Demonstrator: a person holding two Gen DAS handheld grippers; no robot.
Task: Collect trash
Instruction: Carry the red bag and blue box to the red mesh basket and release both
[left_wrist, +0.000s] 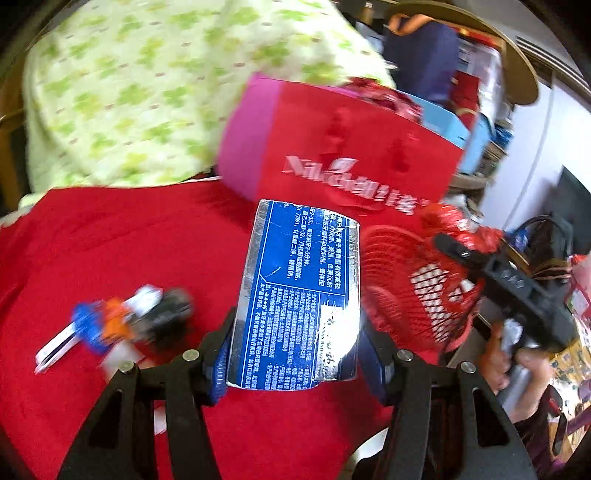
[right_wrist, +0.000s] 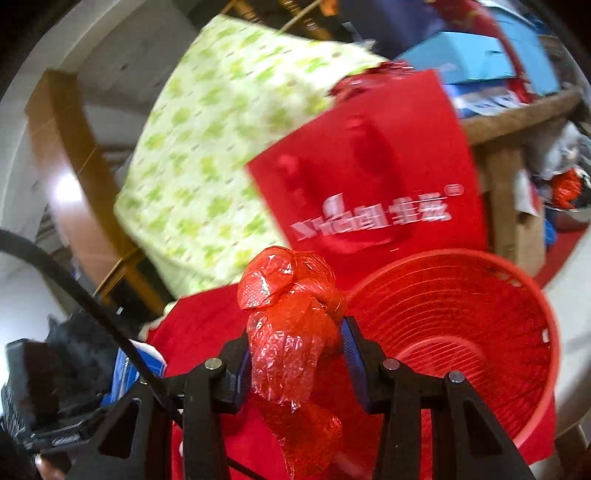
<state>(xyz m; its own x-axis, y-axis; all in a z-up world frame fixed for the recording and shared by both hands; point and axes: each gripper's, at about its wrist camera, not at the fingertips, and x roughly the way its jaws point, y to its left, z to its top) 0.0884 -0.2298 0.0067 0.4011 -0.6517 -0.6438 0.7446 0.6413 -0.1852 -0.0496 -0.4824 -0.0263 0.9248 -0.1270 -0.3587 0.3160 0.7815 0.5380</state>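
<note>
My left gripper (left_wrist: 295, 363) is shut on a flattened blue carton (left_wrist: 299, 291) with white print, held above the red tablecloth (left_wrist: 110, 236). To its right lies a red slatted plastic basket (left_wrist: 417, 291) on its side. My right gripper (left_wrist: 469, 254), a hand on its handle, hovers by the basket's rim with red plastic in it. In the right wrist view my right gripper (right_wrist: 295, 354) is shut on a crumpled red plastic bag (right_wrist: 291, 314), just left of the red basket (right_wrist: 461, 332), whose mouth faces the camera. A corner of the blue carton (right_wrist: 129, 369) shows at lower left.
A red paper bag (left_wrist: 351, 155) with white lettering stands behind the basket, with a green-patterned cloth (left_wrist: 147, 85) beside it. A blurred bundle of small items (left_wrist: 122, 325) in blue, orange, white and black lies on the cloth at left. Blue boxes (right_wrist: 480, 55) crowd a wooden table behind.
</note>
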